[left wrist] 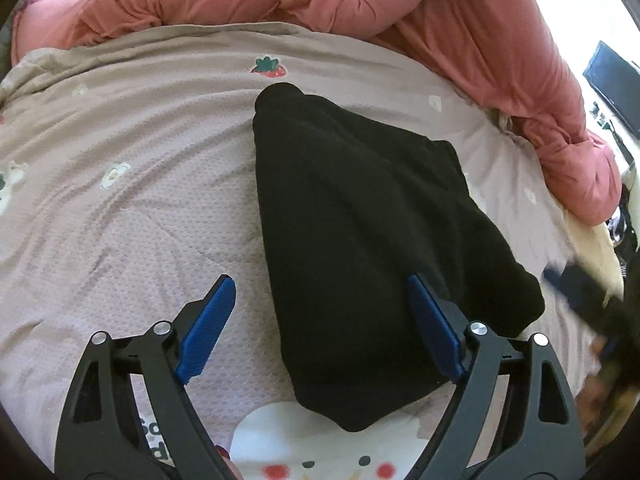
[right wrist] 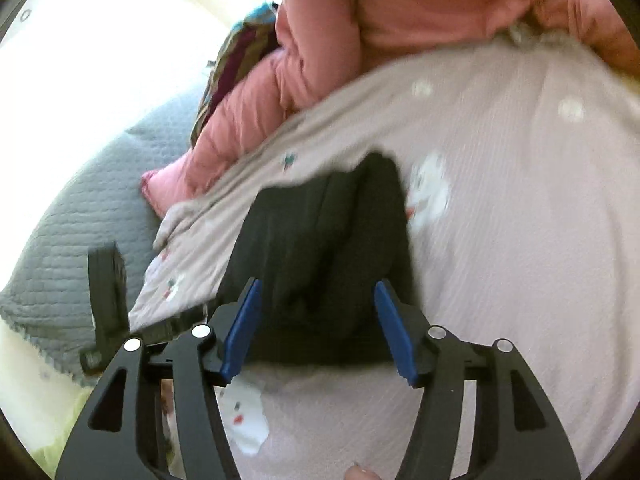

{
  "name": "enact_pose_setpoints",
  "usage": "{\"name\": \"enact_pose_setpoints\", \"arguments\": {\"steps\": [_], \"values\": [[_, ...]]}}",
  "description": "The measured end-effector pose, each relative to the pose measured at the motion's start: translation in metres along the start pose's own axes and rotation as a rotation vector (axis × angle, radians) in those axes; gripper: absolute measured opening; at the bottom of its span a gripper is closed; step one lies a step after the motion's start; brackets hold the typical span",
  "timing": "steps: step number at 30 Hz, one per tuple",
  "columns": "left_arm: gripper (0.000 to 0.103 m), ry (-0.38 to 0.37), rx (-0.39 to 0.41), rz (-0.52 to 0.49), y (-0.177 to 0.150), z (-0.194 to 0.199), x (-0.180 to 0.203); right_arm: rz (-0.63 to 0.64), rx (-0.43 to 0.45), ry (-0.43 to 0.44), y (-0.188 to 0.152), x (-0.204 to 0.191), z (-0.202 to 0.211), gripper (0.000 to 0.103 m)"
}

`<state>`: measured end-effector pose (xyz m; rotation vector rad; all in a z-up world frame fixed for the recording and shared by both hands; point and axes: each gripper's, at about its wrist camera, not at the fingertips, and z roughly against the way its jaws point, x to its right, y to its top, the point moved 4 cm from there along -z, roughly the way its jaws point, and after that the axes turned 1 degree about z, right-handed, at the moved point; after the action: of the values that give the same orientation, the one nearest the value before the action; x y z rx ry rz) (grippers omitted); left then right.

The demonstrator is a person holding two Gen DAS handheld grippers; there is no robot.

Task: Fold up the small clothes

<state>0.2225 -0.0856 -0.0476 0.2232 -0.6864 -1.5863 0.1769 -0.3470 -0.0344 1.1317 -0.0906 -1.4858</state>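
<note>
Here the folded black garment [left wrist: 360, 248] lies lengthwise, narrow end farthest away.

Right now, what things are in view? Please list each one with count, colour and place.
garment: 1, black, folded, lying on the sheet
sheet: 1, pale pink with small prints, spread on the bed
quilt: 1, salmon pink, bunched along the far edge
blanket: 1, grey, beside the sheet
left gripper: 1, black with blue pads, open, over the garment's near end
right gripper: 1, same colours, open, nothing gripped
</note>
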Motion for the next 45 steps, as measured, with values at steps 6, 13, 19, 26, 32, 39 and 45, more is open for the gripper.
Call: {"name": "enact_pose_setpoints", "arguments": {"steps": [6, 13, 19, 26, 32, 39, 45], "values": [[0.079, 0.028, 0.015, -0.030, -0.002, 0.004, 0.002, 0.106, -0.088, 0.001, 0.045, -0.011, -0.040, 0.052], [0.079, 0.032, 0.023, -0.054, -0.003, 0.008, 0.003, 0.149, -0.215, -0.181, 0.058, 0.001, -0.107, 0.049], [0.079, 0.031, 0.029, -0.064, -0.003, 0.011, 0.004, 0.130, -0.233, -0.177, 0.056, 0.011, -0.126, 0.028], [0.079, 0.035, 0.036, -0.064, -0.003, 0.014, 0.006, 0.254, -0.165, -0.152, 0.060, -0.011, -0.119, 0.011], [0.079, 0.008, 0.035, -0.086, -0.006, 0.018, 0.014, 0.388, -0.036, -0.169, 0.067, -0.035, -0.090, 0.007], [0.079, -0.017, 0.013, -0.123, -0.011, 0.015, 0.030, 0.462, 0.002, -0.284, 0.073, -0.032, -0.082, 0.003], [0.080, -0.023, -0.027, -0.098, -0.017, 0.003, 0.025, 0.466, -0.084, -0.405, 0.055, 0.003, -0.113, 0.003]]}}
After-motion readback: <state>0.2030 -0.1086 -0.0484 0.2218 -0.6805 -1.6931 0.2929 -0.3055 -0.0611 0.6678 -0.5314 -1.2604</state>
